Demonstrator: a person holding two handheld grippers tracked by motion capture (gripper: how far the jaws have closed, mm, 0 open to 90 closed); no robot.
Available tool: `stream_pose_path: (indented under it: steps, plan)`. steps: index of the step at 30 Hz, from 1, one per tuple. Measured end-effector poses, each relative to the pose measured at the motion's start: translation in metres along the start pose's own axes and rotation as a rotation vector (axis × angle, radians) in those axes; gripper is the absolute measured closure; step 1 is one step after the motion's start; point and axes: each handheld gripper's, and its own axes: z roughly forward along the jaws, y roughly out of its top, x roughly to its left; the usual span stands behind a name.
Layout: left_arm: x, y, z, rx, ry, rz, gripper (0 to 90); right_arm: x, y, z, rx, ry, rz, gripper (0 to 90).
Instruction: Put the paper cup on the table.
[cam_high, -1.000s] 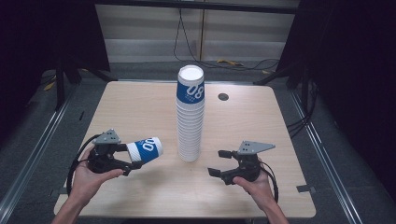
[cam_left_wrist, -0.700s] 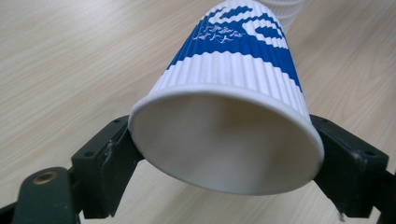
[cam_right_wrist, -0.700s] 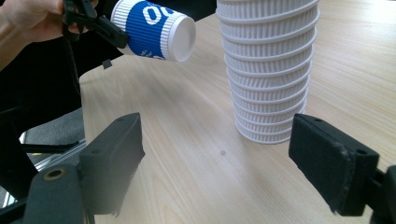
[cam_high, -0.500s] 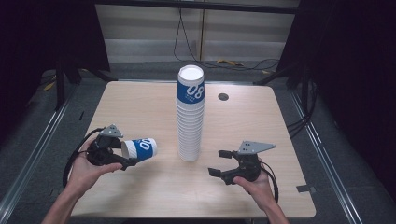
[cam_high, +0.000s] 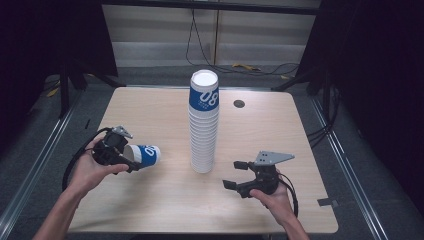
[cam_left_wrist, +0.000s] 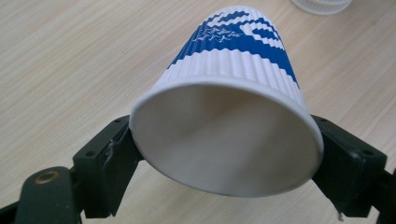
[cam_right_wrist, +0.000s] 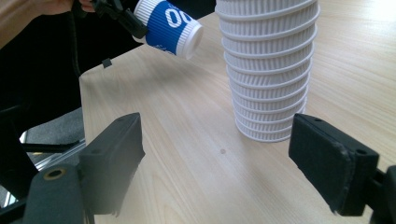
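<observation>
- Wooden table (cam_high: 150, 210) is carrying the whole scene, with the stack (cam_high: 203, 125) as landmark.
- Left gripper (cam_high: 116, 152) is clamping the cup (cam_high: 142, 155) at its rim, jaws having just been closing on it.
- Cup is lying sideways, left of the stack, base pointing toward it, clear of the table.
- Right gripper (cam_high: 239, 175) is waiting with jaws apart and empty, right of the stack's foot.
- Left hand is nearer the cup, so I judge it is making the next move.
</observation>
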Motion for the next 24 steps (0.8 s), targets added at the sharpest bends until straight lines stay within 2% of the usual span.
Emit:
stream_pose_path:
  steps: [5, 8, 9, 15, 17, 18, 20, 24]
  plan:
    - [0.005, 0.003, 0.003, 0.025, 0.014, -0.005, 15.6, 0.0, 0.0, 0.0, -0.001, 0.001, 0.001, 17.8]
    - [0.007, 0.004, 0.005, 0.035, 0.031, -0.025, 15.5, 0.0, -0.001, -0.001, -0.001, -0.002, 0.003, 17.8]
    - [0.008, 0.005, 0.006, 0.043, 0.035, -0.018, 15.5, 0.0, -0.001, 0.0, -0.001, 0.0, 0.003, 17.8]
    - [0.013, 0.01, 0.009, 0.081, 0.029, -0.044, 15.4, 0.0, -0.001, 0.0, 0.0, -0.001, 0.002, 17.8]
    - [0.015, 0.013, 0.009, 0.1, 0.023, -0.041, 15.3, 0.0, -0.001, 0.0, -0.002, -0.001, 0.002, 17.8]
    - [0.014, 0.014, 0.01, 0.107, 0.021, -0.053, 15.2, 0.0, -0.001, 0.0, -0.003, 0.0, 0.001, 17.8]
    - [0.014, 0.016, 0.011, 0.115, 0.027, -0.041, 15.2, 0.0, -0.001, 0.0, -0.003, -0.001, 0.002, 17.8]
    - [0.014, 0.02, 0.013, 0.126, 0.026, -0.049, 15.1, 0.0, -0.001, -0.001, -0.003, -0.002, 0.003, 17.8]
